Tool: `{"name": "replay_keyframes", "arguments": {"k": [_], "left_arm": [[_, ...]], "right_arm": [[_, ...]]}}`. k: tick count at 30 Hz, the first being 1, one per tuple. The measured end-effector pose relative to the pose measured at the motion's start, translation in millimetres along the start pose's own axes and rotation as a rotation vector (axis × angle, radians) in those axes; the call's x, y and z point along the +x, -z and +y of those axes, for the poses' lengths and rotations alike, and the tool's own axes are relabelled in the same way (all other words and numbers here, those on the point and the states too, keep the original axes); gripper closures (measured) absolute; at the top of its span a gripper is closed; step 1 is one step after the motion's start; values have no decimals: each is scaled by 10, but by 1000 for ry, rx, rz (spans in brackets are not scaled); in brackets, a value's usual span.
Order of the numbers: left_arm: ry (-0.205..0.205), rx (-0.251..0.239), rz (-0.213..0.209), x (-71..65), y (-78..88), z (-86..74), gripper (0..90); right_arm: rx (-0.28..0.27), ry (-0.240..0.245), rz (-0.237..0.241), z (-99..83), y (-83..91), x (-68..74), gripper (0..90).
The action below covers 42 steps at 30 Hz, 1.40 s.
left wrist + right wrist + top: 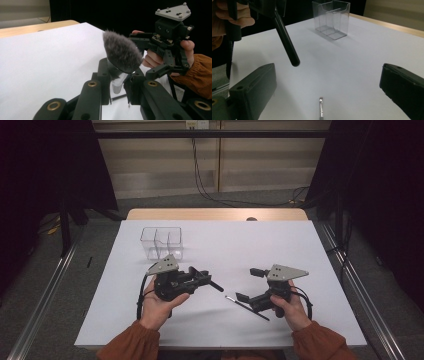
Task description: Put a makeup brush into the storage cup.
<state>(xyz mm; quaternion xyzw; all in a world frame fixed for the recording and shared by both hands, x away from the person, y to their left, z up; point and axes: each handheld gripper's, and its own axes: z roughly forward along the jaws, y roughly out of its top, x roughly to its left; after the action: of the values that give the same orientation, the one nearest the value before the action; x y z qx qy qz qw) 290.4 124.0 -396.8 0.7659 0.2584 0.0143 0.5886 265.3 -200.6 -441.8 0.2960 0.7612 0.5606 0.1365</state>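
Clear plastic, the divided organizer [162,242] at the table's far left stands empty, so nothing is stowed yet — we have the left gripper [200,277] clamped on the big grey-bristled brush [121,53], the right gripper [248,284] spread wide above the thin brush [246,308] lying on the white tabletop [225,245].

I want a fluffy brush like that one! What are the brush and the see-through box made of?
Brush: soft grey bristles, fine and fuzzy-looking; a shiny, likely metal collar; a glossy black handle, maybe plastic. Box: clear hard plastic, probably, since the table shows through its walls.
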Motion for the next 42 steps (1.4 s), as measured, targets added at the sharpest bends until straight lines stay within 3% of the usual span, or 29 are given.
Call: {"name": "replay_keyframes", "arguments": {"k": [3,13,22,24,26,29,42], "left_arm": [[19,12,7,28,52,23,768],[1,44,51,84,227,61,768],[2,30,78,142,372,69,769],[3,32,89,159,409,69,769],[2,32,92,178,446,66,769],[10,30,100,207,504,65,769],[27,46,147,353,663,68,769]], "right_arm": [[-9,-9,-25,-41,40,-13,9],[-43,-28,-77,-72,159,-32,16],[-28,-28,-146,-114,283,-74,18],[-46,-50,-147,-132,321,-81,20],[-47,-24,-178,-144,356,-85,20],[-73,-53,-191,-176,419,-93,23],[-95,-60,-250,-288,695,-124,19]]}}
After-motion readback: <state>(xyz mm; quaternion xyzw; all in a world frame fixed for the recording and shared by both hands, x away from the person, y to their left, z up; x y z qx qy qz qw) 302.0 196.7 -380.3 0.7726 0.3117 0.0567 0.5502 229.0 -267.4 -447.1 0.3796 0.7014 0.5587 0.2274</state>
